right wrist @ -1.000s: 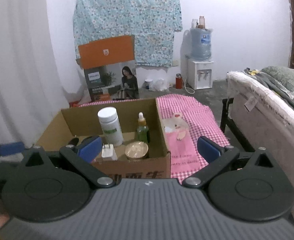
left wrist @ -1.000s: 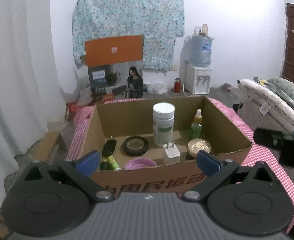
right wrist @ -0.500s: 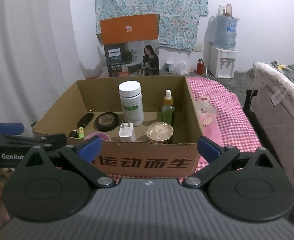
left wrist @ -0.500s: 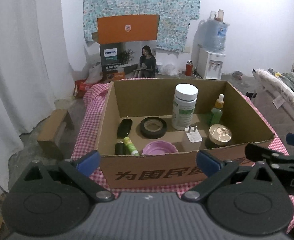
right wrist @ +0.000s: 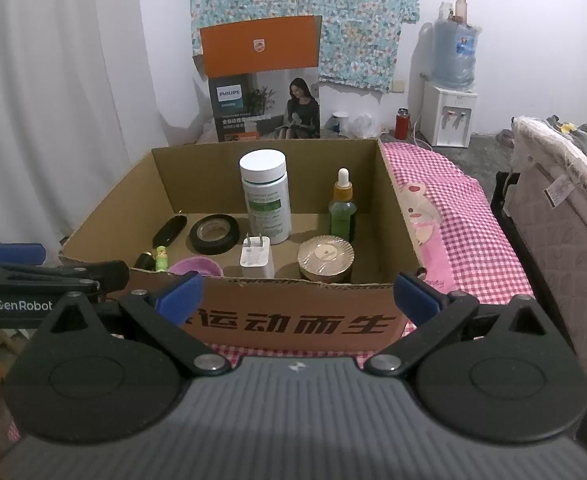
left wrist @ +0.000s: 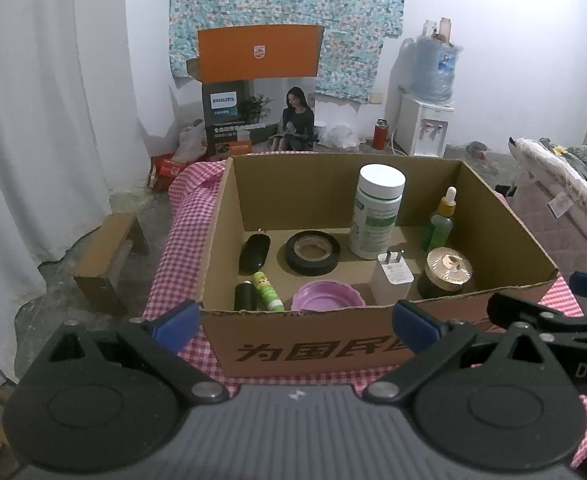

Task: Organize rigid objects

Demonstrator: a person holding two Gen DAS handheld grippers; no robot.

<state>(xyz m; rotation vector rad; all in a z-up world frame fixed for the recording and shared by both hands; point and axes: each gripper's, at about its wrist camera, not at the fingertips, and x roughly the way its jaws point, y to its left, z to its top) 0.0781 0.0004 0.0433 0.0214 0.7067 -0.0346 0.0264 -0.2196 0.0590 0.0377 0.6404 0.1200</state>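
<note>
Left wrist view: cardboard box (left wrist: pixel 373 344) on the checked desk (left wrist: pixel 181 232), holding white bottle (left wrist: pixel 377 216), dropper bottle (left wrist: pixel 439 224), tape roll (left wrist: pixel 312 252), charger plug (left wrist: pixel 391 278), gold-lidded jar (left wrist: pixel 447 272), pink dish (left wrist: pixel 327 298), green tube (left wrist: pixel 267 292), black case (left wrist: pixel 253 254) and a small dark cylinder (left wrist: pixel 244 296). My left gripper (left wrist: pixel 295 322) hangs short of the near wall, jaws wide and empty. Right wrist view: same contents; right gripper (right wrist: pixel 297 294) likewise wide, empty, facing the box front. Everything sits inside already (sorted or awaiting sorting, I cannot tell). Any reach should clear the near wall from above and avoid tipping the tall bottles.
</note>
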